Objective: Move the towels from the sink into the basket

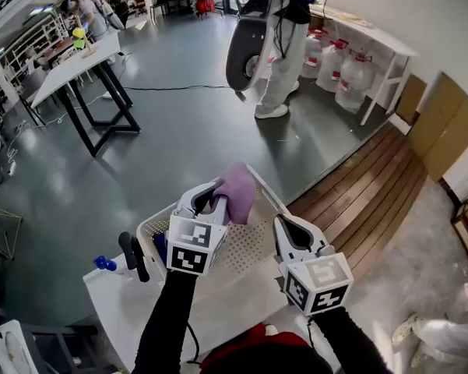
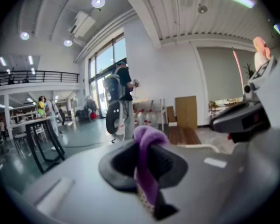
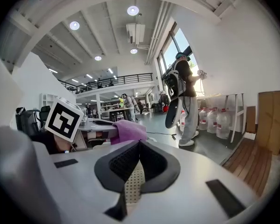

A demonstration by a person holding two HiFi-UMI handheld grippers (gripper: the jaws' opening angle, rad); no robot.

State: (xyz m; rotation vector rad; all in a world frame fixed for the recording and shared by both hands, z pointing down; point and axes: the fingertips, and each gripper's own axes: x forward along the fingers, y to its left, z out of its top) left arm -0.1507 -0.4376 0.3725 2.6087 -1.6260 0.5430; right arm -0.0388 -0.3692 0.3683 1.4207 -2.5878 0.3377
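We see our left gripper (image 2: 146, 167), black jaws clamped on a soft purple cloth towel (image 2: 148, 136) that bulges above them. Beyond, a person with a backpack (image 2: 122, 101) stands.

We see a soft, fuzzy, matt purple cloth towel (image 1: 235, 189) above the white perforated plastic basket (image 1: 253, 248), whose walls look smooth and dull. Over the basket, the left gripper (image 1: 216, 201) and right gripper (image 1: 284, 226) have smooth white plastic shells and black ribbed, rubbery pads (image 3: 153, 164). Beyond the basket the grey floor (image 1: 163, 146) shines glossy. To the basket's right lie matt brown wooden boards (image 1: 358, 201).
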